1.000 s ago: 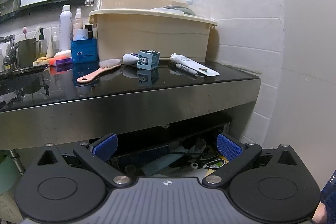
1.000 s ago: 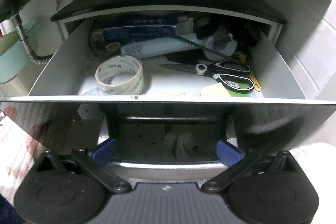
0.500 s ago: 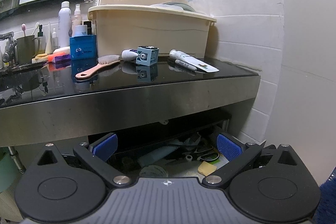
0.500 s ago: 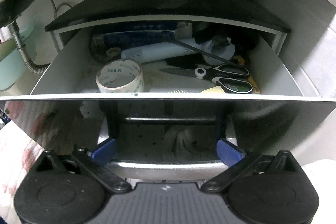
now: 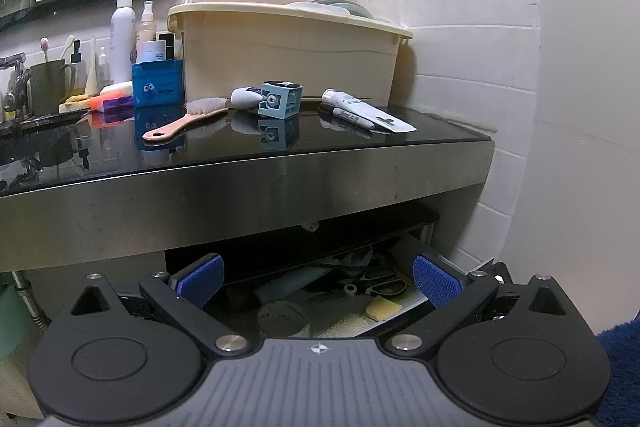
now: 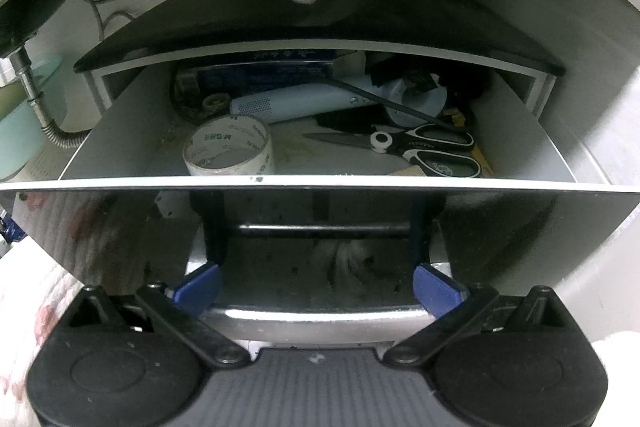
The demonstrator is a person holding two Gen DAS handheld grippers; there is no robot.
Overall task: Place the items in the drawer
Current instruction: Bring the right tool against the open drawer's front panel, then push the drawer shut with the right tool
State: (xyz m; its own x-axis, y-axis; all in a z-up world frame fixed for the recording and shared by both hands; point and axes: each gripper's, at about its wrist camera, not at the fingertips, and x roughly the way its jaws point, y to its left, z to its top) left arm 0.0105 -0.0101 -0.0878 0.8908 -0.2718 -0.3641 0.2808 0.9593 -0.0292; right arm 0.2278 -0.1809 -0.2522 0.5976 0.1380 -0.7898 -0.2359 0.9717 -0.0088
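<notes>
On the black counter (image 5: 360,143) lie a pink-handled brush (image 5: 188,119), a white roller (image 5: 246,97), a light blue cube (image 5: 280,99), a white tube (image 5: 360,107) and a marker (image 5: 354,117). My left gripper (image 5: 318,273) hangs open and empty below the counter edge, above the open drawer (image 5: 424,301). The right wrist view looks into that drawer (image 6: 320,182), which holds a tape roll (image 6: 230,151), scissors (image 6: 424,147) and other clutter. My right gripper (image 6: 316,285) is open, its fingers spread wide at the glossy drawer front, just below the handle bar (image 6: 320,228).
A big beige lidded bin (image 5: 288,67) stands at the back of the counter, with a blue tub (image 5: 157,87), bottles (image 5: 120,43) and a mug (image 5: 48,87) to its left. A tiled wall (image 5: 560,147) closes the right side. A metal hose (image 6: 40,115) runs left of the drawer.
The drawer has come further out from under the counter; more of its contents show in the left wrist view. Both grippers stay open with only small shifts.
</notes>
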